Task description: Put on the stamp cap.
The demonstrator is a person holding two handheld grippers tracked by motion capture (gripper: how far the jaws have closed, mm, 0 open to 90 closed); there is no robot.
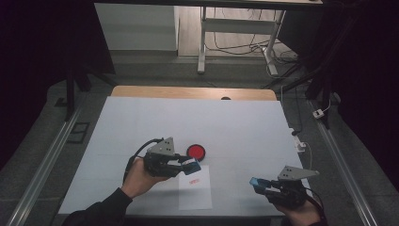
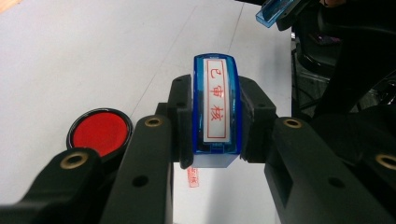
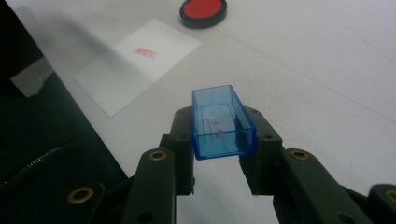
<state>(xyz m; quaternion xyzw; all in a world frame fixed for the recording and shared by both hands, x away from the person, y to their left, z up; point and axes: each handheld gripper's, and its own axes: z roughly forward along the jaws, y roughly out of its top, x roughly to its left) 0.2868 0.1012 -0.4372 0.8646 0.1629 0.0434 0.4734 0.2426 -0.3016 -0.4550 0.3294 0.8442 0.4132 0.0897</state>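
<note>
Black jaws hide the blue stamp's sides and the cap's.

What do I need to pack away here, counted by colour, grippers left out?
Blue: 2, the stamp in the left gripper, the stamp cap in the right gripper
Red: 1, the ink pad
White: 1, the stamped paper sheet
Total: 4

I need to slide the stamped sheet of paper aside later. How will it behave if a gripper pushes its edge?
The sheet of paper lies thin and flat on the table, so it is probably light and floppy. Pushed at an edge, it may buckle rather than slide. Unweighted, it may shift easily.
</note>
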